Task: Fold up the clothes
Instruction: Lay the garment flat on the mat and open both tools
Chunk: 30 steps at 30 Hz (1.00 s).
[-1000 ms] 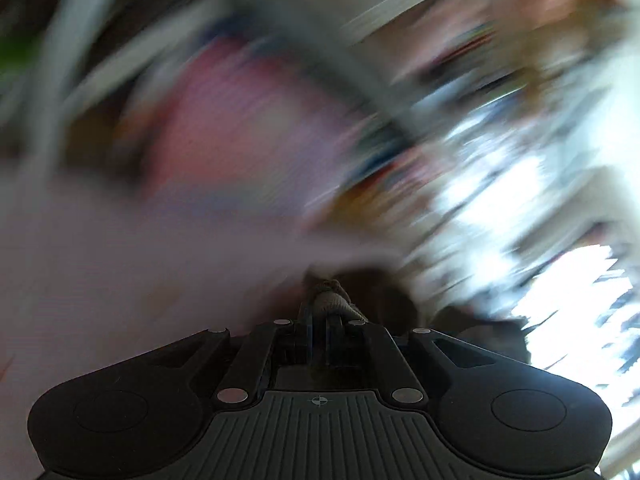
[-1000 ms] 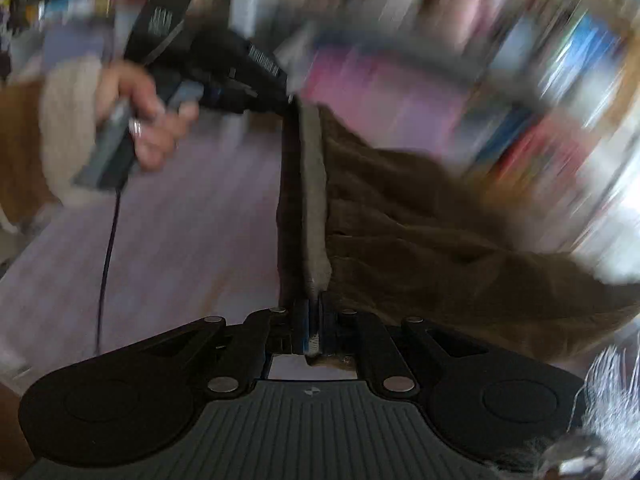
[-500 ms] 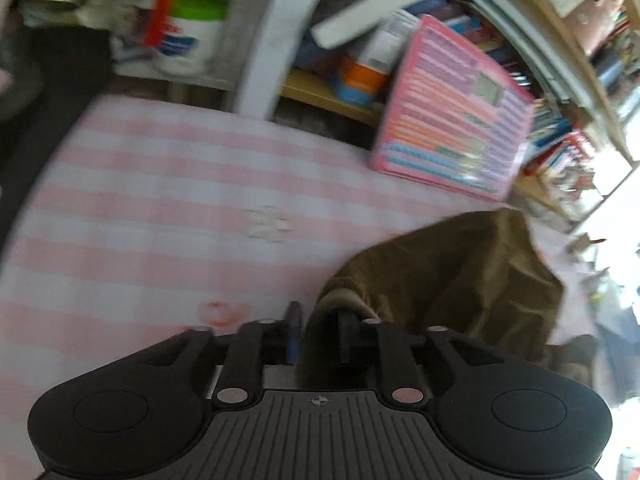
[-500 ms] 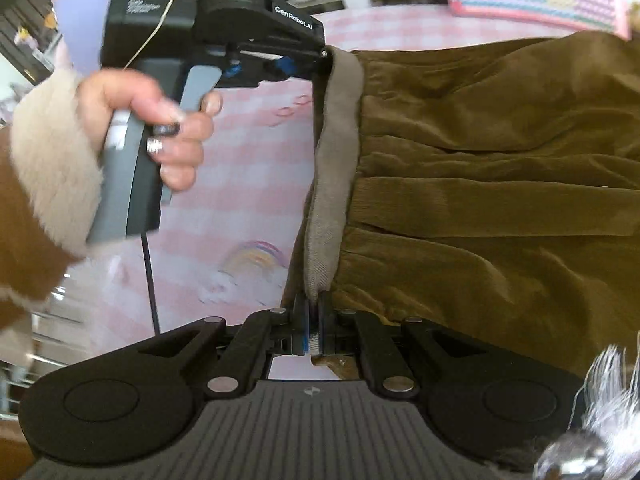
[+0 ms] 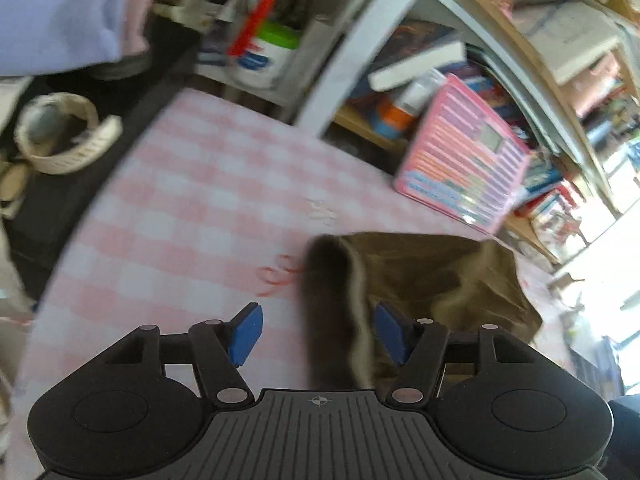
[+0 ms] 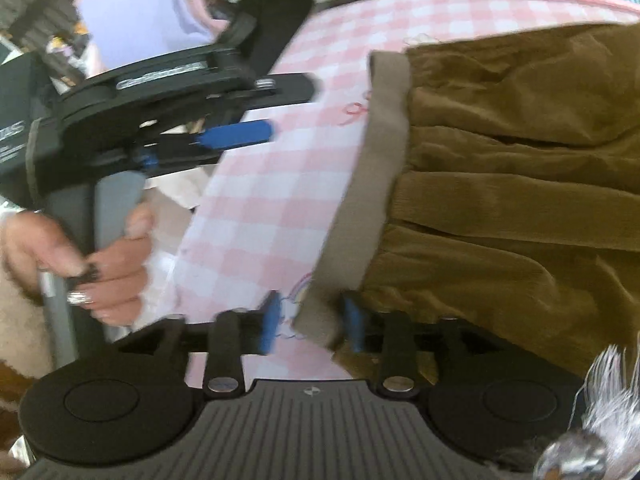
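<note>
Both grippers' jaws newly spread (left [image 5: 318, 334], right [image 6: 312, 322]), one brown garment [image 6: 520, 184] released.

The left gripper [image 6: 240, 136] body seems to read "DAS"; other print is blurred.

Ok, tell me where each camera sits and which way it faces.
Left wrist: sits on the left claw, facing across the pink checked cloth toward the bookshelves; its own open blue pads straddle the brown garment.
Right wrist: sits on the right claw, facing along the garment's waistband; the left hand shows, holding the left claw.
Shared: garment, checked cloth, pink chart.
</note>
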Tool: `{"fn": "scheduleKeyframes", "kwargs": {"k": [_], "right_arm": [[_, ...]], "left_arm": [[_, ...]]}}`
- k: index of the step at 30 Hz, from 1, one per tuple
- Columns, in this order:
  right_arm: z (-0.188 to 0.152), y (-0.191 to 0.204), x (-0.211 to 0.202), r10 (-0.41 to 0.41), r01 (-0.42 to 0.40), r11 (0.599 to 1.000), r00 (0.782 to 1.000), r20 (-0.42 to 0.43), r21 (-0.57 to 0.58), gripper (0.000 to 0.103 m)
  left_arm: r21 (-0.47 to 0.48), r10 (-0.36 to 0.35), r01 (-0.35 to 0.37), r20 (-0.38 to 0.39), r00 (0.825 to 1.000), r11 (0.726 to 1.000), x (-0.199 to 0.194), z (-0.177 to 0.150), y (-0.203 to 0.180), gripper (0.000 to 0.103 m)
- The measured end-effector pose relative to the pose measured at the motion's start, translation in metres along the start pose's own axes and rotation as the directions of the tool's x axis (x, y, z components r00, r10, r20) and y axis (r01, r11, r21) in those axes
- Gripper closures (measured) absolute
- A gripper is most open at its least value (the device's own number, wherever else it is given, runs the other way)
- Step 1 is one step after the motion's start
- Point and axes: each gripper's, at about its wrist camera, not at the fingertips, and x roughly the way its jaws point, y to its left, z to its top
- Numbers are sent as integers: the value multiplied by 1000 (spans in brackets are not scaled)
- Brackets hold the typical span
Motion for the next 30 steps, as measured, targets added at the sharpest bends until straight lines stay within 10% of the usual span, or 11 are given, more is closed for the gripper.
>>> {"fn": "scheduleKeyframes", "kwargs": {"k": [7, 13, 17, 20, 30], "right_arm": [[-19, -33, -61, -86, 69, 989, 989, 123, 131, 65], [-53, -85, -117, -265, 181, 916, 943, 201, 357, 65], [-77, -112, -133, -360, 235, 853, 911, 201, 466, 65], [-93, -121, -144, -408, 257, 814, 892, 197, 522, 65], [-93, -152, -173, -480, 307, 782, 851, 211, 542, 65]], "left_arm": [[36, 17, -16, -12, 1000, 999, 42, 2, -25, 49], [34, -28, 29, -40, 999, 999, 64, -2, -34, 97], [-59, -31, 36, 90, 995, 998, 44, -2, -20, 100], [-87, 30, -29, 5, 1000, 996, 72, -7, 1, 96], [-69, 99, -94, 76, 992, 993, 41, -3, -3, 79]]}}
